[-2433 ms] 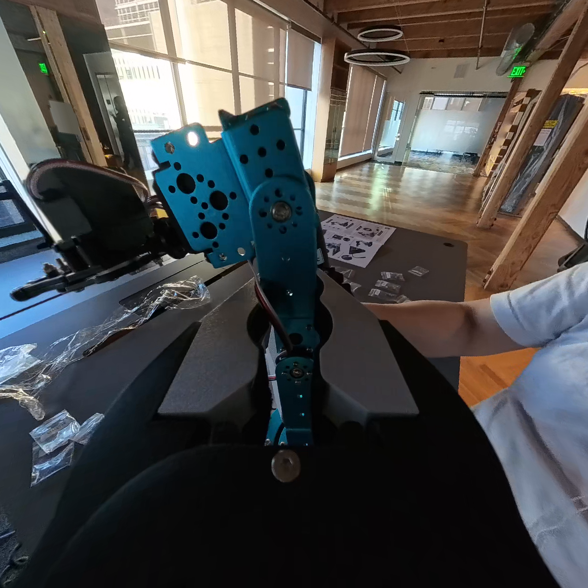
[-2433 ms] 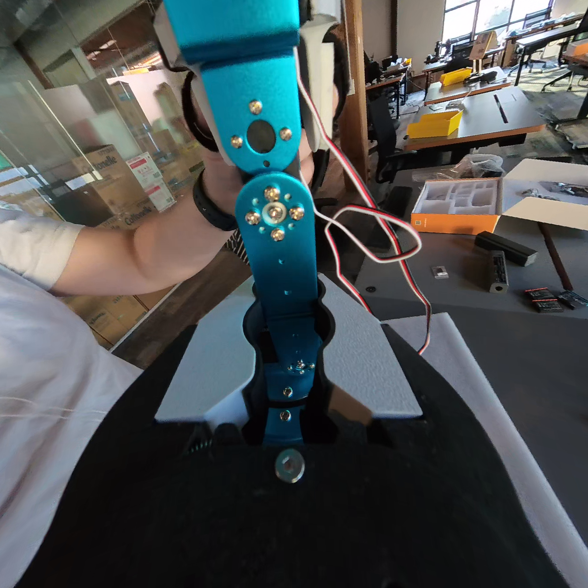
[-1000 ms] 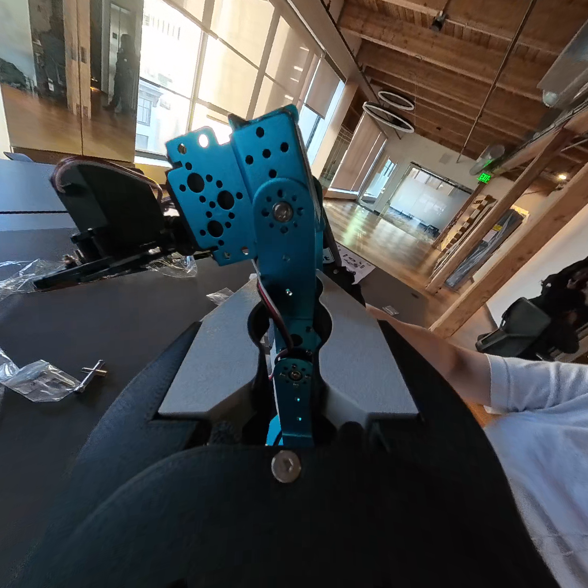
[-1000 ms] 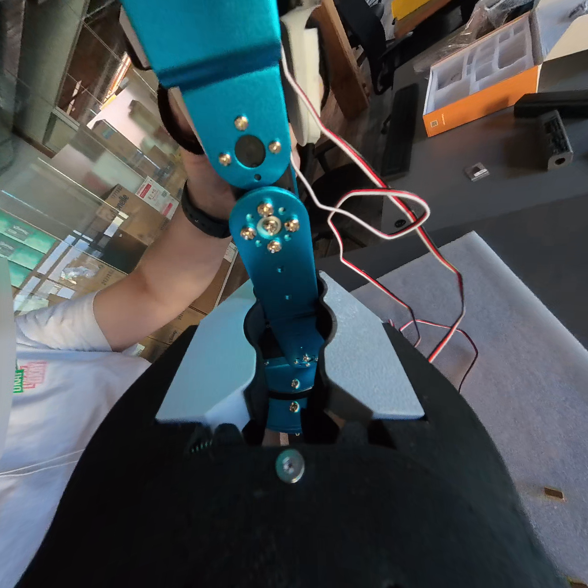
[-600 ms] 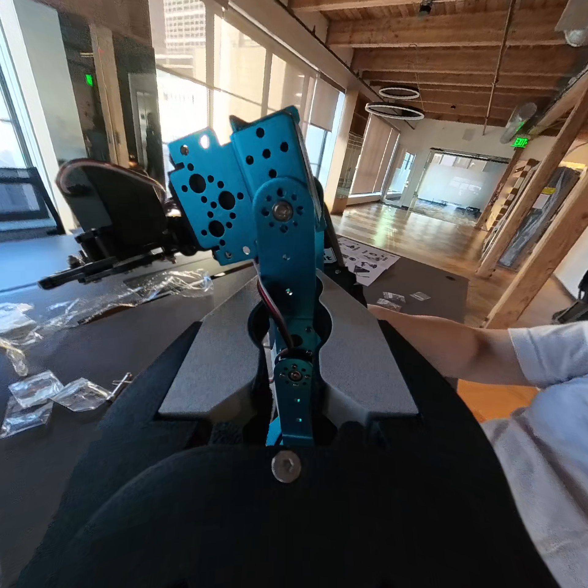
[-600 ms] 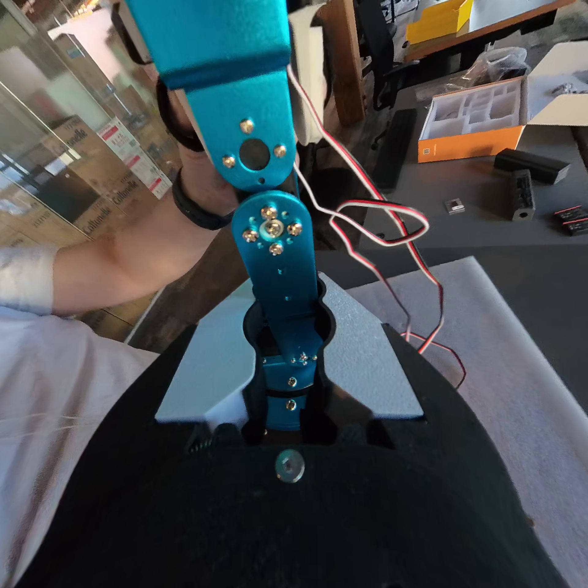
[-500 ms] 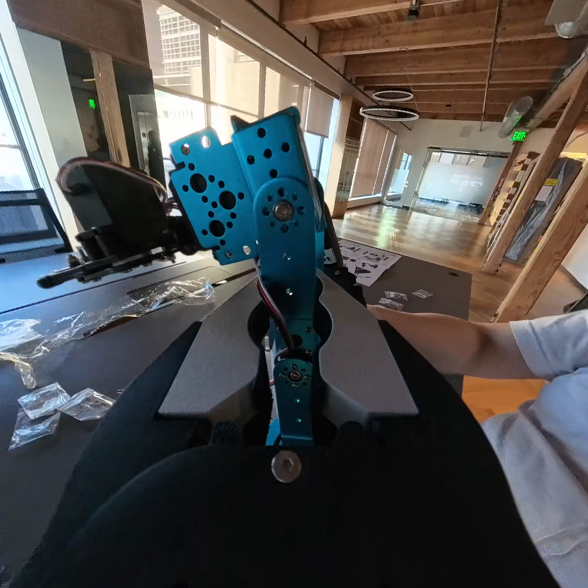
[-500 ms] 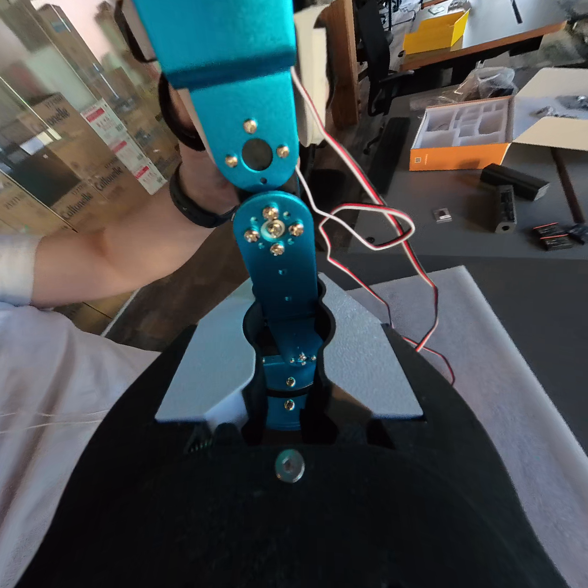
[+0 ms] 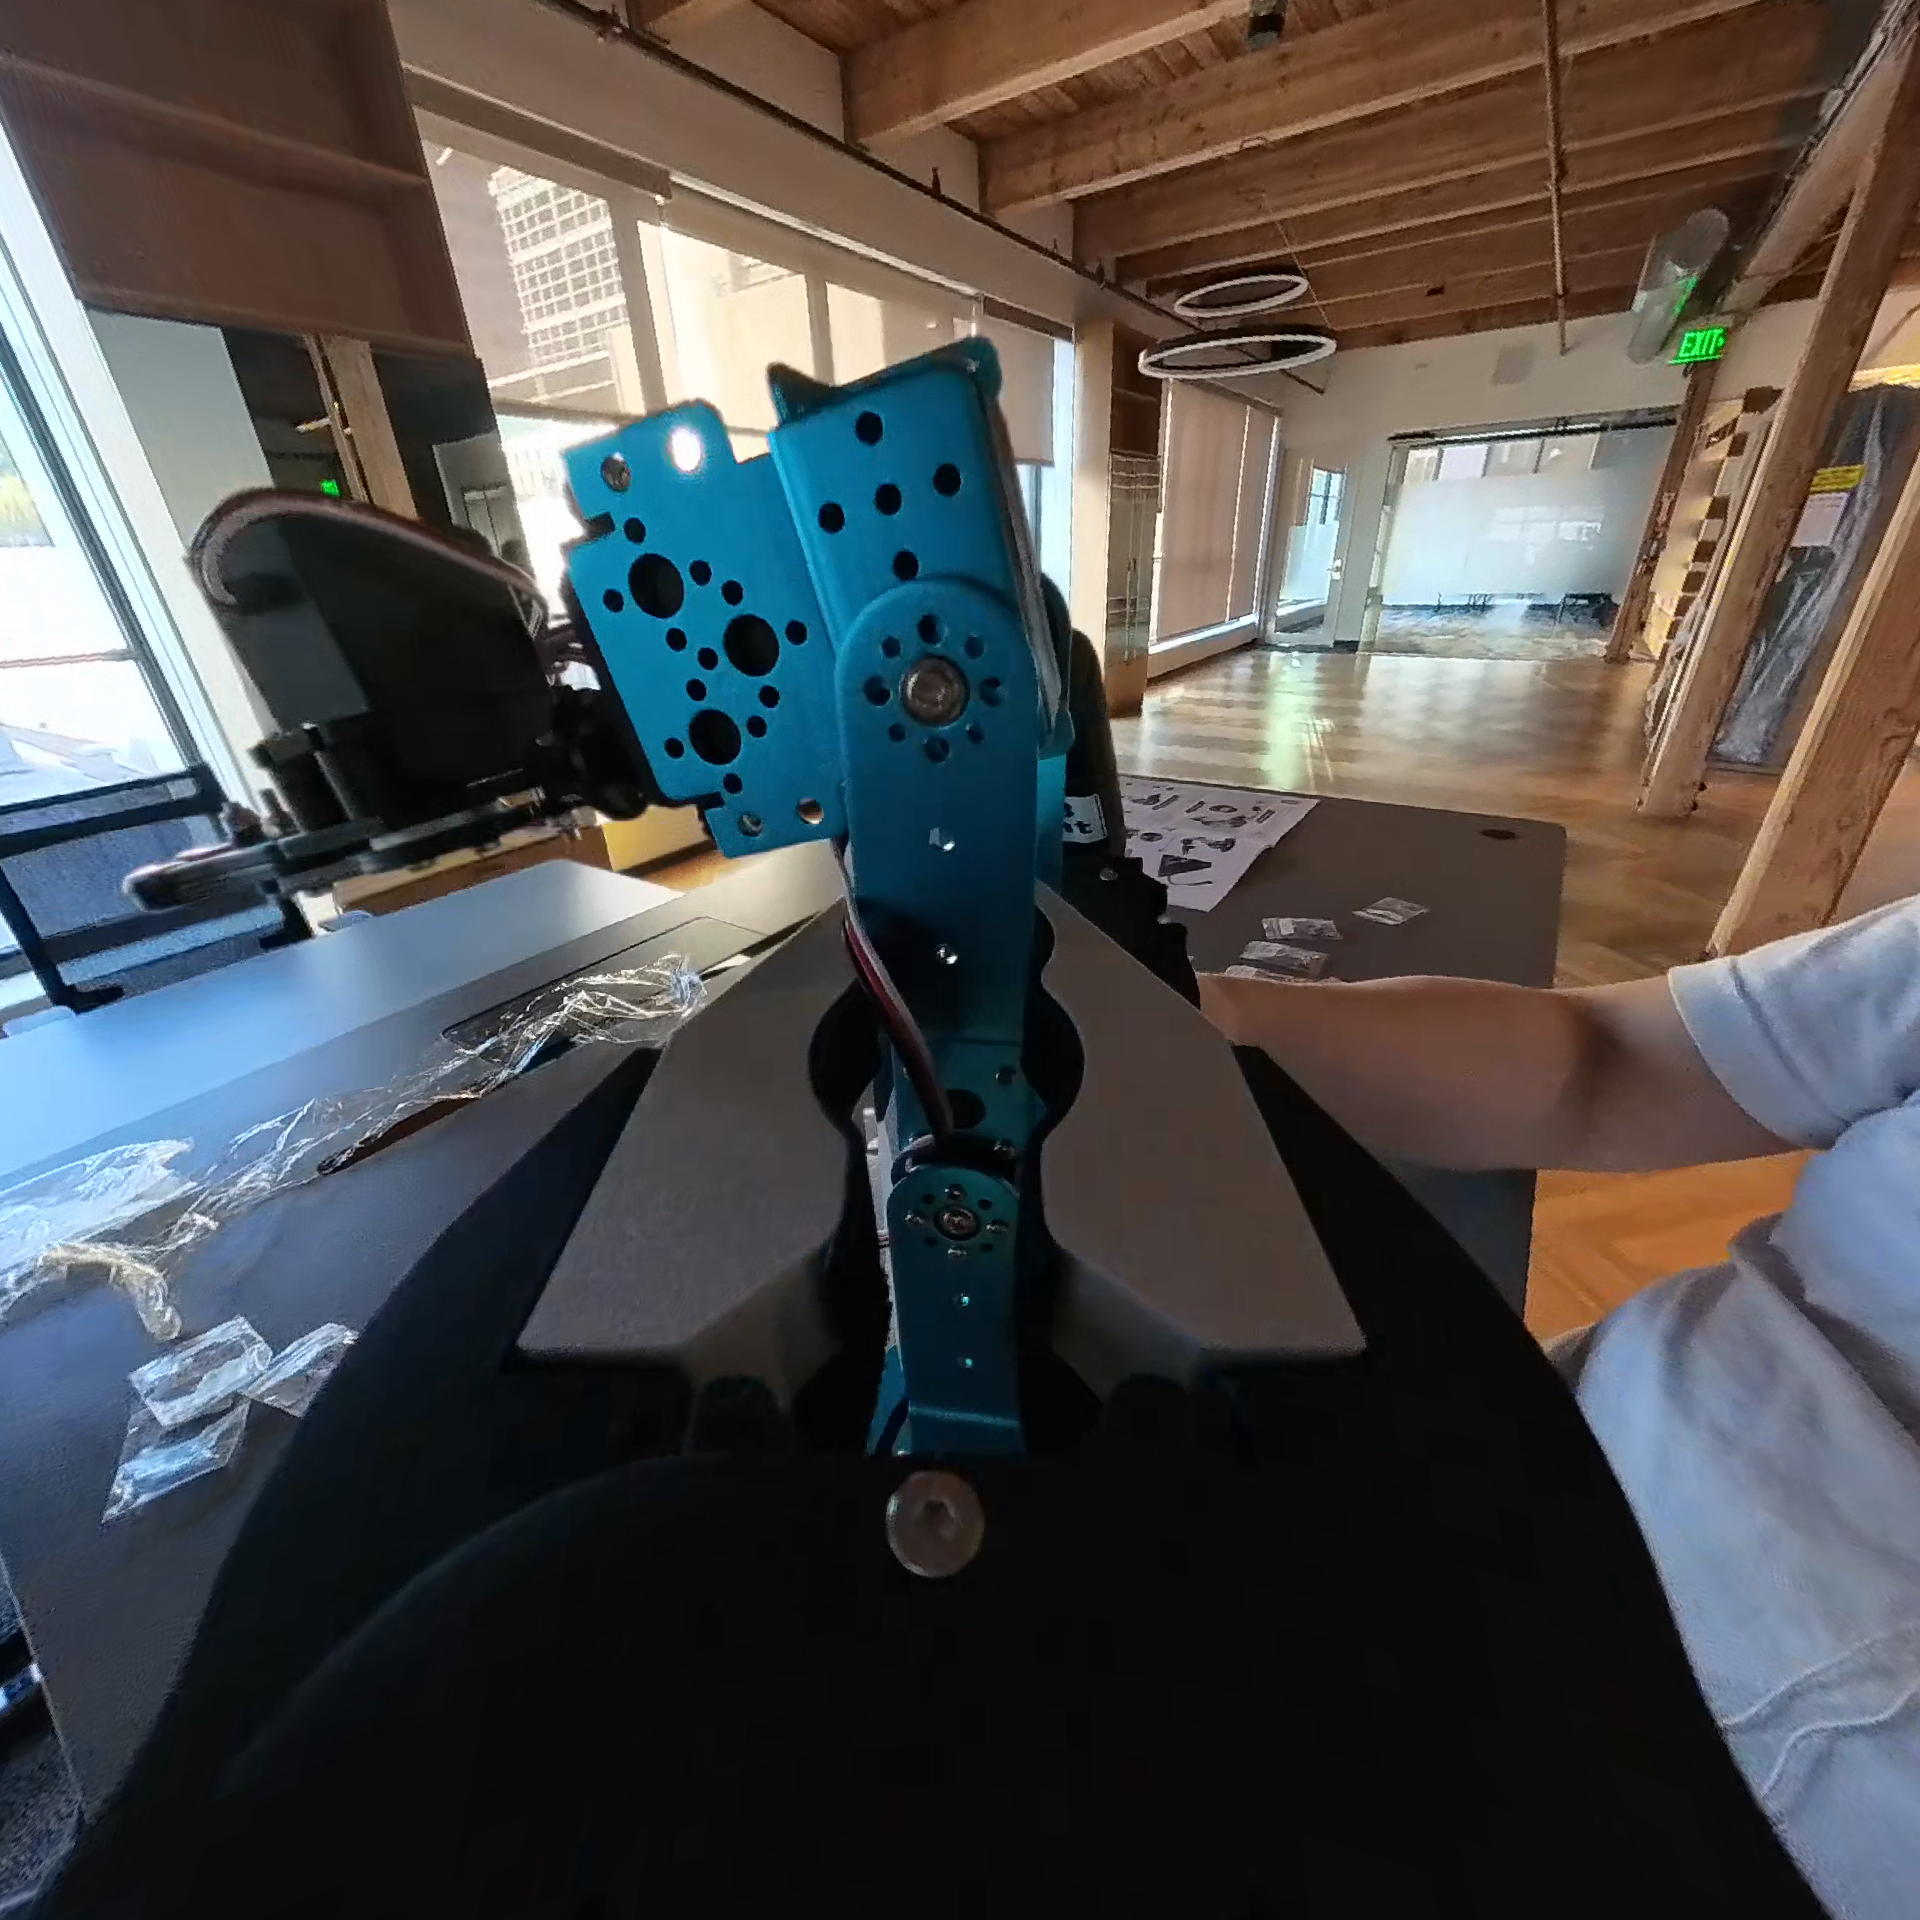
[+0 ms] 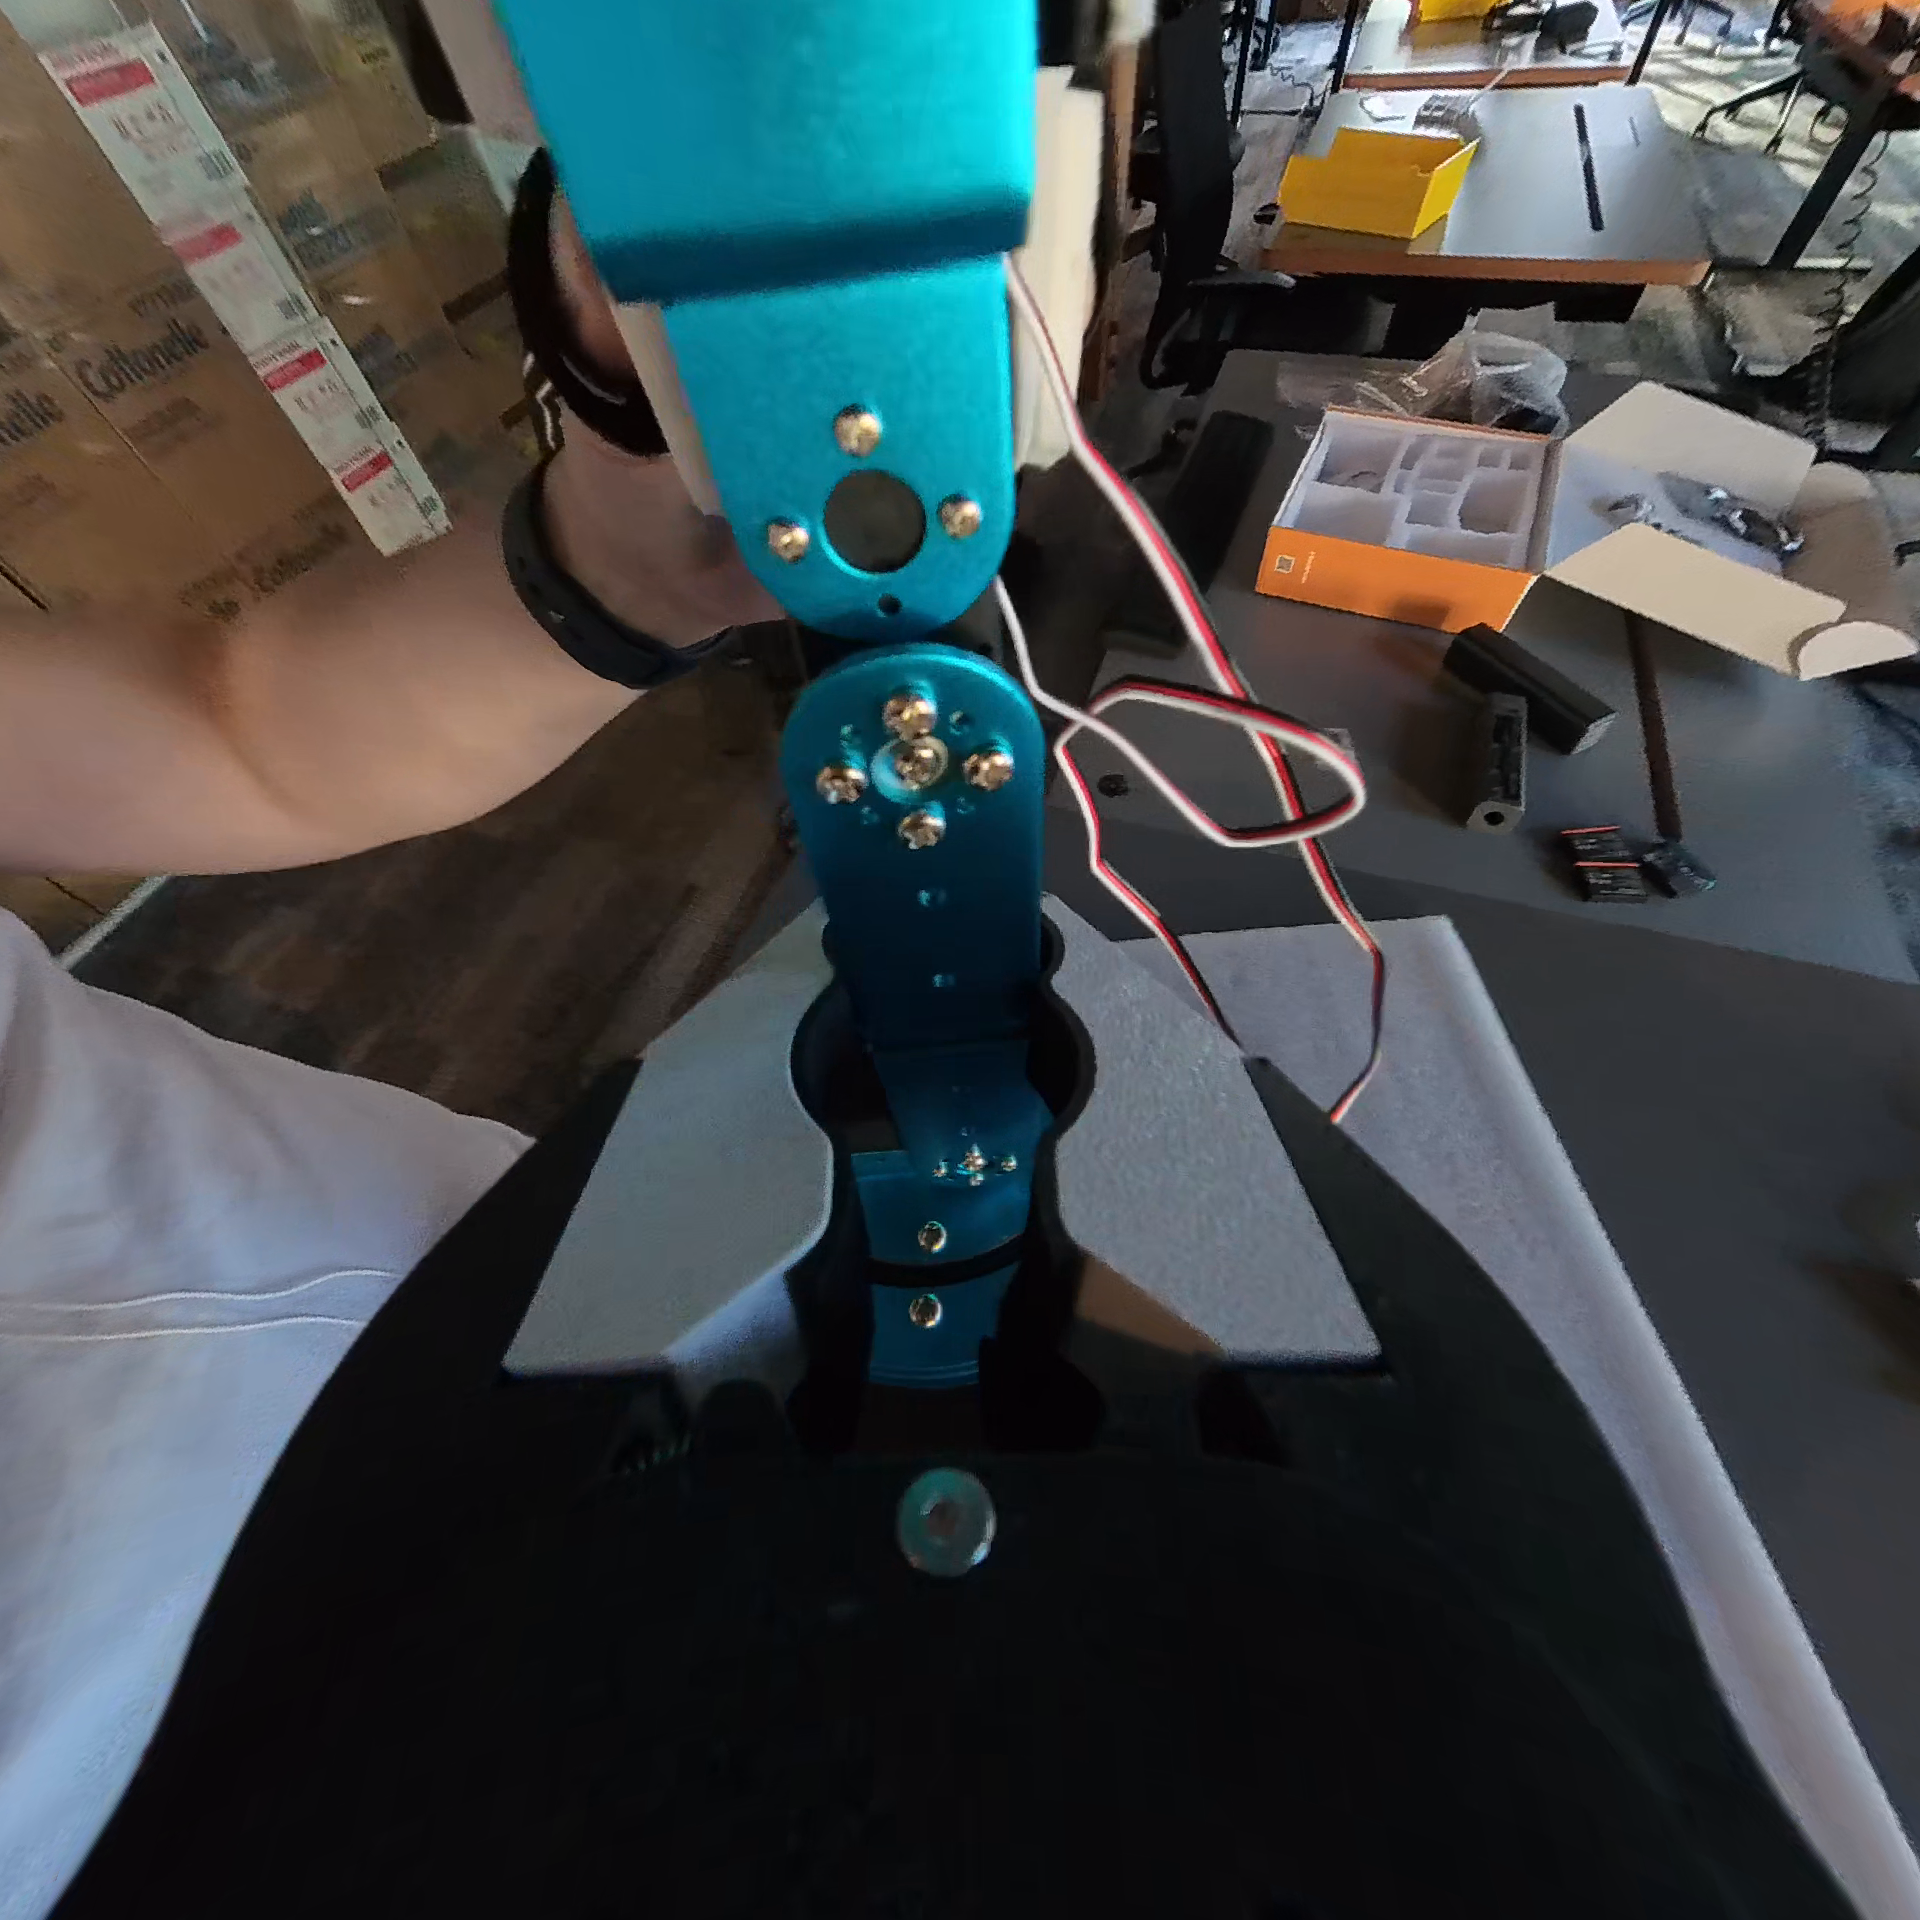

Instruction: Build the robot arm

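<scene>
Two claws of mine grip one blue metal arm assembly (image 9: 935,831) from opposite ends. My left gripper (image 9: 951,1049) has its grey fingers (image 9: 717,1174) closed narrow on a blue link, which runs up toward 12 o'clock to a round pivot and a perforated blue bracket (image 9: 691,644) at 11 o'clock. A black claw part (image 9: 364,686) hangs off that bracket at 10 o'clock. Red, white and black wires (image 9: 899,1023) run down along the link between my fingers.

My right gripper (image 10: 940,1049) is likewise clamped narrow on the blue assembly (image 10: 914,831), whose screwed joint sits at 12 o'clock just past my fingertips. A loose wire loop (image 10: 1247,769) curls out at 2 o'clock. At 10 o'clock a forearm with a black wristband (image 10: 561,603) reaches in behind the blue parts.

Below the left claw, a dark grey table (image 9: 260,1029) carries crumpled clear plastic bags (image 9: 187,1392) at 8 o'clock and a printed sheet (image 9: 1205,842) at 1 o'clock. Below the right, a white foam sheet (image 10: 1475,1143) lies at 4 o'clock, and an open orange box (image 10: 1403,561) with white compartments sits at 2 o'clock.
</scene>
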